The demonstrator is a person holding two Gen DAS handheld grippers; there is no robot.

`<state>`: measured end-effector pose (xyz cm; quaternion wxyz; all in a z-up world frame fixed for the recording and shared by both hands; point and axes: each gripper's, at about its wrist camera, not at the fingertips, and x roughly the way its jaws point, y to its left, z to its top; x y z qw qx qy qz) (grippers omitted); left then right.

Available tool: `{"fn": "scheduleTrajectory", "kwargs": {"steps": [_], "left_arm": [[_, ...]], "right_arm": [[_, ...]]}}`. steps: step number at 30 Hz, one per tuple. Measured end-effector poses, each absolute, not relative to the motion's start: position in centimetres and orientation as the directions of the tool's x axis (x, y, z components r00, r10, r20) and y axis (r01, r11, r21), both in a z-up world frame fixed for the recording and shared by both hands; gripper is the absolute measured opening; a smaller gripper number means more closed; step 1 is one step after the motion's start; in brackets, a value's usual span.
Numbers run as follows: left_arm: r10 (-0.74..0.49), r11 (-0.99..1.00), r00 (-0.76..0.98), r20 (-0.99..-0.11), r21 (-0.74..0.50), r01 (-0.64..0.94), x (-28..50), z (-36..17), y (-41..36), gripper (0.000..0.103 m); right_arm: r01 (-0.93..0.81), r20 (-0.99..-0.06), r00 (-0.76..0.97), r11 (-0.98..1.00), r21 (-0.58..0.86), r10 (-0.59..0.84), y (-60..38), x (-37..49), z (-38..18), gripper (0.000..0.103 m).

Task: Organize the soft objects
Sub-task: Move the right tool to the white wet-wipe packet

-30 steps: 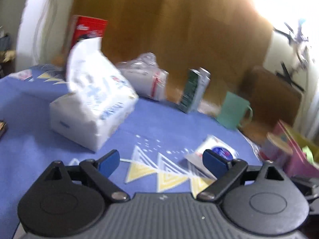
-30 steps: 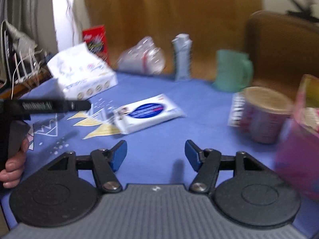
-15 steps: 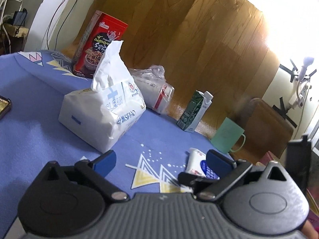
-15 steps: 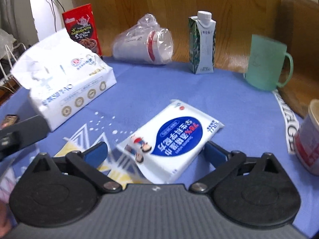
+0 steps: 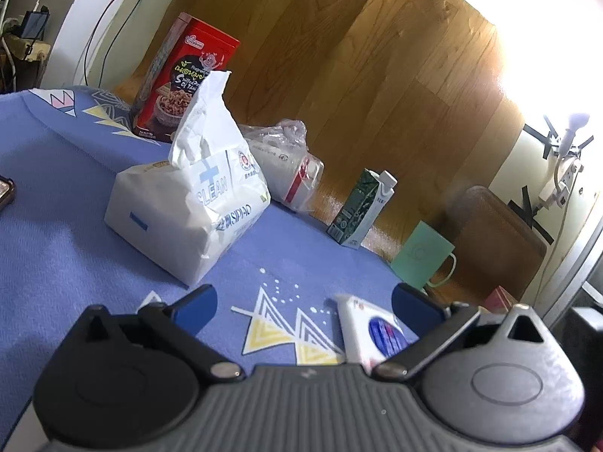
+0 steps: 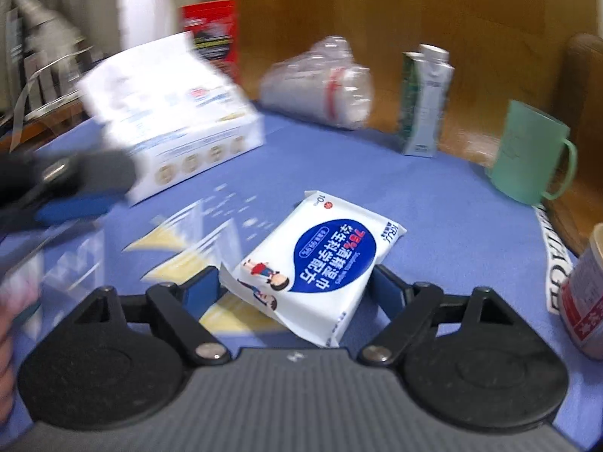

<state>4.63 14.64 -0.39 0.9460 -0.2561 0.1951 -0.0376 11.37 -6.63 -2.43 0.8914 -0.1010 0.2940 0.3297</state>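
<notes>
On the blue cloth [image 6: 433,203], a wipes pack [image 6: 320,263] lies between the right gripper's [image 6: 297,286] jaws.
Its jaws have just been closing around the pack, blue pads at its near corners, though whether they press on it yet I cannot tell through the blur. The left gripper [image 5: 305,301] has just been opening and stands wide with nothing between its jaws, low over the cloth's yellow triangles; the wipes pack [image 5: 371,329] shows just inside its right pad. Ahead of it sits a tissue pack [image 5: 188,203] with one sheet pulled up, flat on the cloth. Behind that stand a red box [image 5: 181,83], a bag of cups [image 5: 290,165] on its side, a carton [image 5: 361,209] and a green mug [image 5: 424,260], ranged along the table's far edge.
</notes>
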Motion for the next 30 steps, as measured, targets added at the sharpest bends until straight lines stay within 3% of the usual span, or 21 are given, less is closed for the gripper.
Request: {"fn": "scheduleTrajectory", "kwargs": {"steps": [6,11,18,30], "left_arm": [[-0.215,0.877,0.900,-0.380,-0.481,0.006,5.2,-0.5,14.0,0.102],[-0.282,0.885,0.861,-0.423,-0.462,0.063,5.9,-0.6,13.2,0.102],[-0.256,0.917,0.849,-0.463,-0.393,0.063,6.2,-0.5,11.8,0.102],[-0.208,0.940,0.859,-0.468,-0.338,0.043,6.1,-0.4,10.9,0.102]], "right_arm": [[-0.759,-0.590,0.519,0.651,0.015,0.618,-9.4,6.9,-2.3,0.088],[-0.741,-0.575,0.543,0.671,0.015,0.612,-12.6,4.7,-2.5,0.093],[-0.663,-0.532,0.590,0.740,0.110,0.607,-15.5,4.5,-3.0,0.095],[-0.671,-0.529,0.592,0.736,0.096,0.608,-15.7,4.4,-3.0,0.096]]}}
